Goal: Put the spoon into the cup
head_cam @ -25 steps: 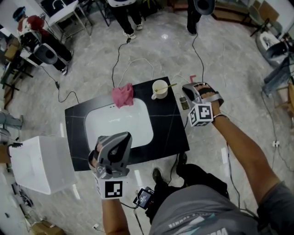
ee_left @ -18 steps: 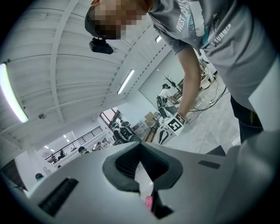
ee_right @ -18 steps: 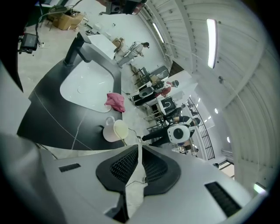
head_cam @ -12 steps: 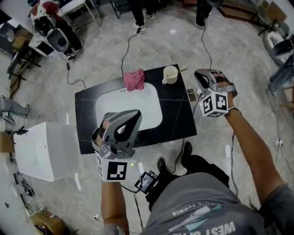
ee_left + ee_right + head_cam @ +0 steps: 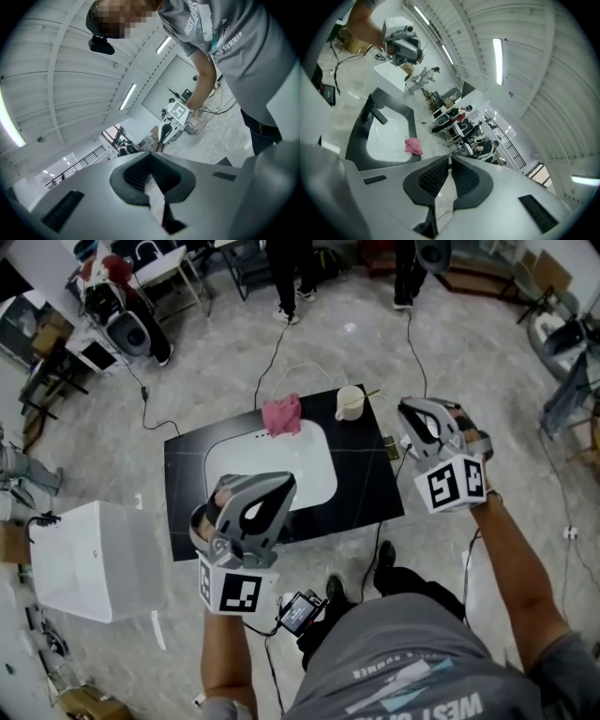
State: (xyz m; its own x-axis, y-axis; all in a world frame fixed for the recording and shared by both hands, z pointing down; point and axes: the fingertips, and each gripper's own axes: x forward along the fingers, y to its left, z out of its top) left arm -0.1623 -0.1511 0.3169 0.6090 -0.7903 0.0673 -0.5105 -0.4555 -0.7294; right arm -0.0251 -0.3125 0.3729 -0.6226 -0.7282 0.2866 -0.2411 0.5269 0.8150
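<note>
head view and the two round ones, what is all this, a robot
No robot: a person holds a two-jaw tool in each hand. The head view looks down from a camera on the head: left gripper, right gripper. The other two come from cameras riding on those grippers, looking along their jaws. Below is a black counter with a white sink, a pink cloth and a cup with the spoon in it. Both grippers are shut and empty; the right one's jaws just closed slightly further.
</note>
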